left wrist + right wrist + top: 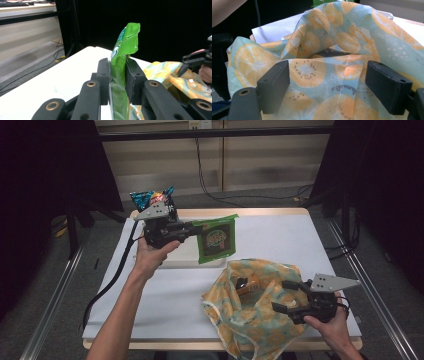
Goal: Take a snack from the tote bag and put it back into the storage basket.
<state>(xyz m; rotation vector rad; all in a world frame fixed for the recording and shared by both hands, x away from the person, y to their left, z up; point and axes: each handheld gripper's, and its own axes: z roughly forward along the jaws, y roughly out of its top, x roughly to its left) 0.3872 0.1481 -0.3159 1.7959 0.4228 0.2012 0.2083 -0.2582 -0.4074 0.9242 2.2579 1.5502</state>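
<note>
White table (pixel 165 295) before dark curtains: the left gripper (pixel 196 229) pinches a green snack packet (pixel 217 239) by its edge, holding it clear of the surface above a white tray (pixel 182 257). Nearer, the right gripper (pixel 286 296), jaws spread, rests at the rim of an orange-print cloth bag (pixel 250 307) without clamping the fabric.

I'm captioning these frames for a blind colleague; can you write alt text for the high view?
A person's left gripper holds a green snack packet lifted over a white table, near an orange-print cloth bag. The right gripper sits open at the bag's right side, and a blue snack packet lies at the table's far edge.
</note>
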